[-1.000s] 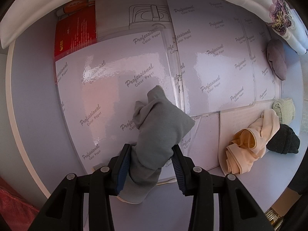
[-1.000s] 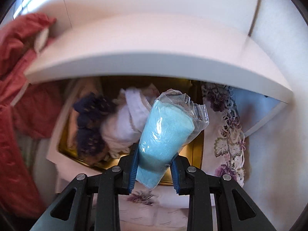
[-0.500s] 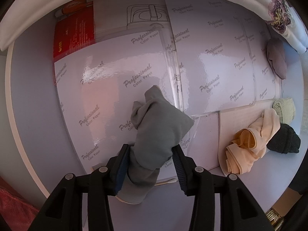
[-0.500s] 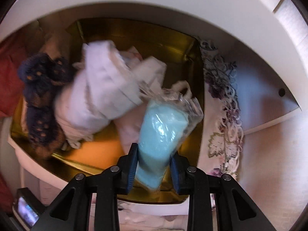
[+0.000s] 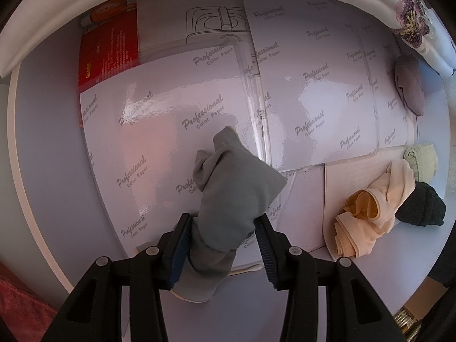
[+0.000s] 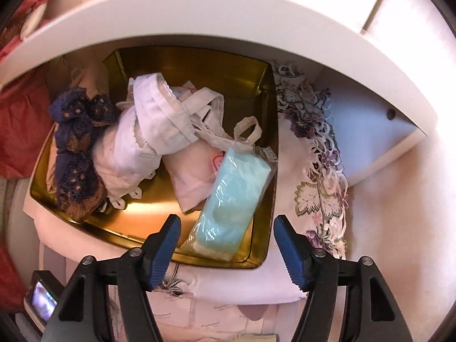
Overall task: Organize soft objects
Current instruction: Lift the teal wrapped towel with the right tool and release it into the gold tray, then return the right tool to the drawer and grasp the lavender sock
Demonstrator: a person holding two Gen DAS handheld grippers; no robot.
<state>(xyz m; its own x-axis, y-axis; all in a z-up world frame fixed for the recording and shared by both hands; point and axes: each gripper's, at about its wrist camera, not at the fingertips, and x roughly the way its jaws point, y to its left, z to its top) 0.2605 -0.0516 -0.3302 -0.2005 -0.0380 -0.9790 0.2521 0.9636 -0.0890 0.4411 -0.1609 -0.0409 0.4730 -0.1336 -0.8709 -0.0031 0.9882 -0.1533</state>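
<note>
right gripper jaws just opened, blue packet dropped into gold tin

Desk view: five soft bundles. One grey at centre, one mauve at 2 o'clock, and at 4 o'clock one peach, one cream, one black. Bin view: one gold tin, one wrapped blue pack.

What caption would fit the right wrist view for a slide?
Right gripper, jaws just opened, above the blue packet lying in the gold tin.
</note>
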